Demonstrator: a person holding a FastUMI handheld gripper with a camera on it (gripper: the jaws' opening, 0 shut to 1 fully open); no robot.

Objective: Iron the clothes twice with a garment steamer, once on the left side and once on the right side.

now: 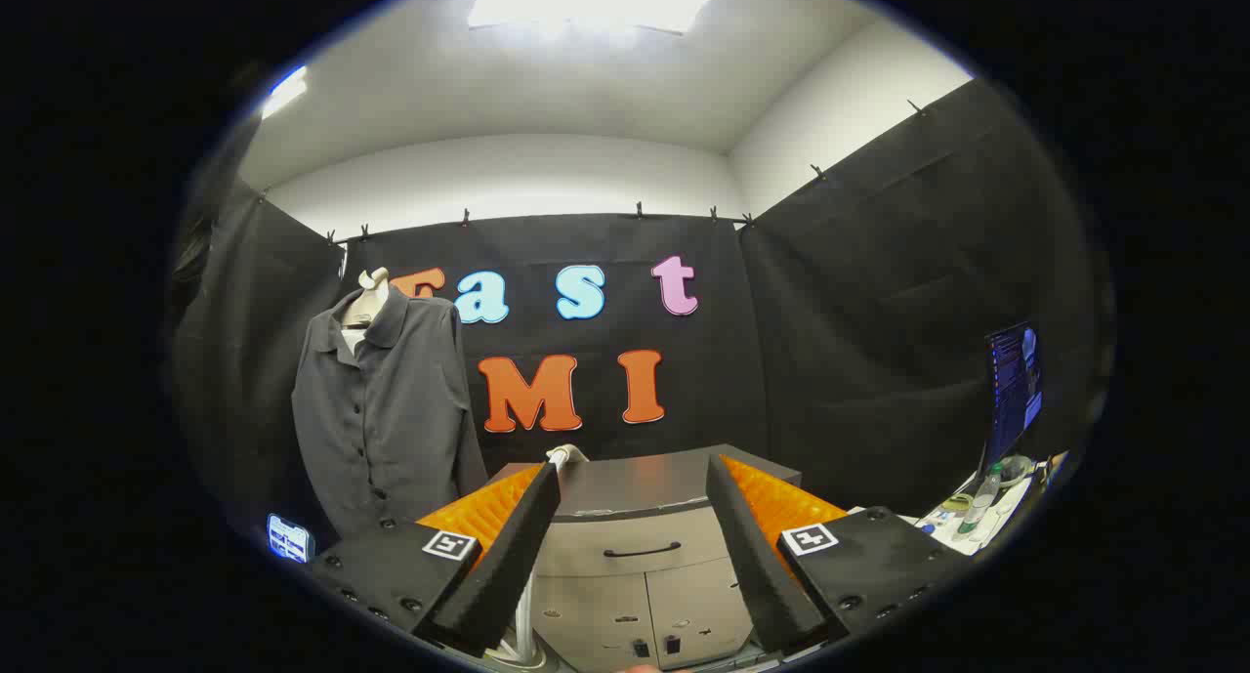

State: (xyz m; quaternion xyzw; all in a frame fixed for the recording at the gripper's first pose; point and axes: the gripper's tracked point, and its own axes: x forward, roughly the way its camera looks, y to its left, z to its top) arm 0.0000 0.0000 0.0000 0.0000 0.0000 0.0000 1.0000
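A grey cabinet point(640, 556) with a drawer and two lower doors stands ahead, its dark top bare except for a white steamer head point(564, 454) at the left edge. The gripper point(635, 546) fingers spread wide apart before it, gripping nothing.

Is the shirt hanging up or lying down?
Hanging up. The shirt hangs upright on a mannequin, buttoned. The open gripper holds nothing.

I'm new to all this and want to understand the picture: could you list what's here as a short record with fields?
garment: dark grey buttoned shirt on a pale mannequin, beyond the fingers, to their left
furniture: grey cabinet with a black drawer handle, just ahead of the fingers
hose: white hose end at the cabinet's top
gripper: fingers spread, holding nothing
side table: screen and bottle, to the fingers' right
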